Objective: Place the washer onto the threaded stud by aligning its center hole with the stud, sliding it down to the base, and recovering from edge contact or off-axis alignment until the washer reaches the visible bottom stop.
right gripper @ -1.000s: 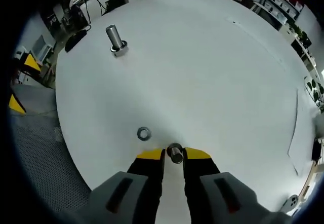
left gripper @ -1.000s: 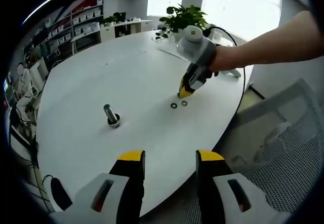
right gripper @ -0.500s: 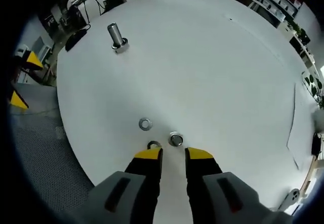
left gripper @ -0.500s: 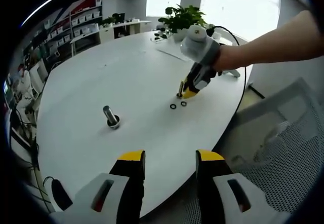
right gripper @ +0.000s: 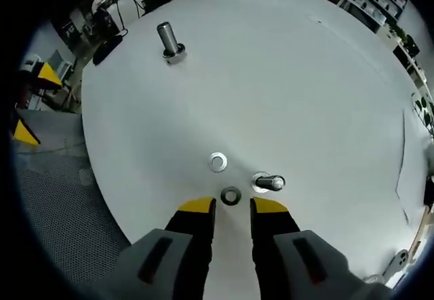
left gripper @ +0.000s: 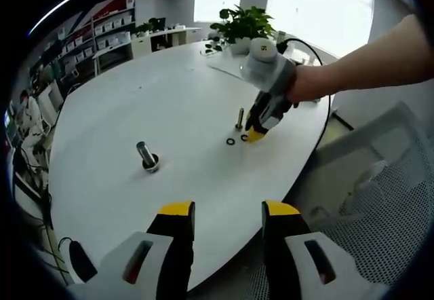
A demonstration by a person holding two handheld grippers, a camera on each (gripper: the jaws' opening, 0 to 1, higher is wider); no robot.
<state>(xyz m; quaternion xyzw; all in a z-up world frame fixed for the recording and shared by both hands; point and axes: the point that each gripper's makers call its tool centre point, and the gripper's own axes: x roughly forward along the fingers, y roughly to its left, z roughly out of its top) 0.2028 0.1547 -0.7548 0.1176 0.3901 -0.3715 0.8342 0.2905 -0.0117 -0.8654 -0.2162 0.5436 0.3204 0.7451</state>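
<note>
Both my grippers have their yellow-tipped jaws apart with nothing between them. My left gripper [left gripper: 220, 210] hangs past the near edge of the round white table [left gripper: 102, 117], well back from the parts.

Taking the small threaded stud [right gripper: 269, 182] as my landmark and reading the right gripper view from left to right: a larger threaded stud [right gripper: 167, 41] stands upright on its base far off to the upper left of it, well apart from everything else. Closer in, a bright washer [right gripper: 218, 162] lies flat on the table just left of the small stud and slightly beyond it. A darker washer [right gripper: 230, 195] lies flat just left of the stud's base on the near side, right ahead of the gap between my right gripper [right gripper: 230, 207] jaws; whether the tips touch it I cannot tell. The small stud stands on its round base, apart from both washers, just beyond my right jaw tip.

In the left gripper view, the right gripper [left gripper: 254, 135], held by a person's hand [left gripper: 308, 83], points down at the table beside the small stud [left gripper: 239, 119] with the two washers at its foot.
</note>
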